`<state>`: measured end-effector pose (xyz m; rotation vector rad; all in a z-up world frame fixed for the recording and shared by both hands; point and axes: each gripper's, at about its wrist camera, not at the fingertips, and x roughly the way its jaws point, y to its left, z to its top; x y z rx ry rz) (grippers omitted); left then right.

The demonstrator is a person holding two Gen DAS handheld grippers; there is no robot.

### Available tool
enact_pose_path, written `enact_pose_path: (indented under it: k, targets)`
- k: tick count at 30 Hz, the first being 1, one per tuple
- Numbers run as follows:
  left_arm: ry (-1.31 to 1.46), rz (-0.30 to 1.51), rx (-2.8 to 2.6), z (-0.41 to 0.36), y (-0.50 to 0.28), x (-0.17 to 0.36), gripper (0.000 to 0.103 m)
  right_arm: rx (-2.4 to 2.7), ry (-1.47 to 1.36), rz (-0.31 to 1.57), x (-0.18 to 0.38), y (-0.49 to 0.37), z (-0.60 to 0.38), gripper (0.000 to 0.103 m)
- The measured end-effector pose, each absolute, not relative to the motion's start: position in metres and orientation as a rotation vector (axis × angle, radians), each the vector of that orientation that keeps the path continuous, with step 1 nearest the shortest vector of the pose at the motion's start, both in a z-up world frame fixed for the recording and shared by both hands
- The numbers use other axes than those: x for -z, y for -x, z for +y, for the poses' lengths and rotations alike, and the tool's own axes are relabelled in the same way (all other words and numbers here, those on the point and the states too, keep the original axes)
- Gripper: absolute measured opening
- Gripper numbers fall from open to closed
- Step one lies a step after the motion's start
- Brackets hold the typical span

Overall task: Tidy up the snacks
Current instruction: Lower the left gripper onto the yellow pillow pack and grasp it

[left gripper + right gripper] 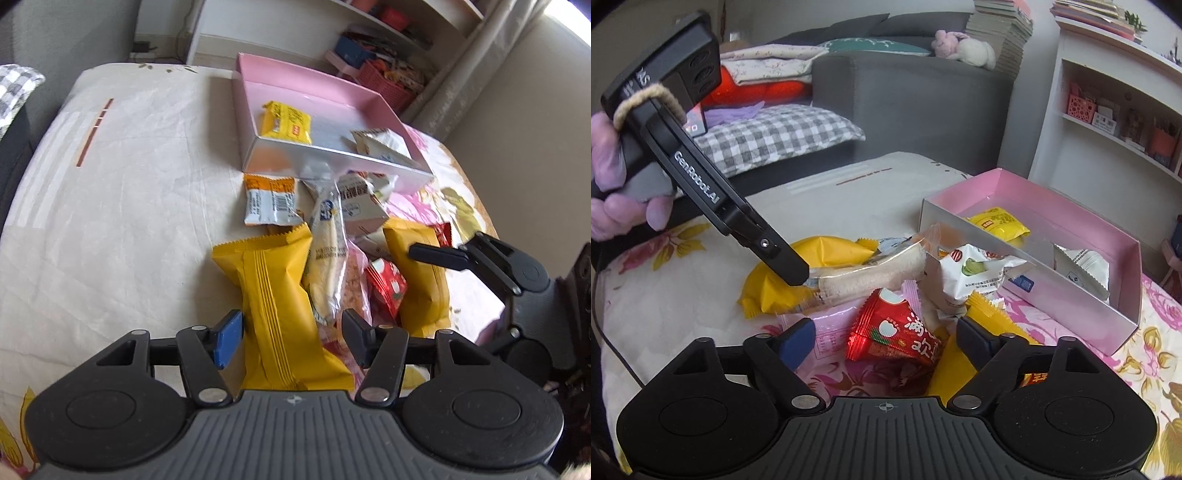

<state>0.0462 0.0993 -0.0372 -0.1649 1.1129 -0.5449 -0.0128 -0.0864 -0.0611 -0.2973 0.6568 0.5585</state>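
I am at the picking stage of sorting the snacks: my left tool (291, 338) stands partly open astride the near yellow packet (280, 306), its pads beside the wrapper but not visibly pressing it, and my right tool (886, 341) stands wider over the red packet (897, 332), holding nothing. Both packets lie in the heap on the flowered cloth, just short of the pink box (1082, 221), which already holds a few snacks. Next, I judge, each tool must close squarely, lift clear of the neighbours, and carry across the box's near wall.
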Motion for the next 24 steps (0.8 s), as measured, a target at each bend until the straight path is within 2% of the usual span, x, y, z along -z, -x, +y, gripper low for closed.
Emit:
enact_pose_path:
  k: [5, 9, 19, 24]
  targets:
    - [0.133, 1.117, 0.585, 0.099, -0.044, 0.0345, 0.054, -0.572, 0.352, 0.664, 0.0656, 0.013, -0.0814, 0.061]
    - [0.086, 1.123, 0.603, 0.0972, -0.0422, 0.0337, 0.052, -0.557, 0.379, 0.668, 0.0697, 0.0108, -0.0805, 0.051]
    - [0.034, 1.128, 0.542, 0.0962, -0.0439, 0.0385, 0.042, -0.537, 0.409, 0.65, 0.0698, 0.0123, -0.0777, 0.044]
    - [0.043, 1.11, 0.492, 0.0985, -0.0464, 0.0378, 0.041, -0.528, 0.402, 0.644, 0.0671, 0.0104, -0.0779, 0.042]
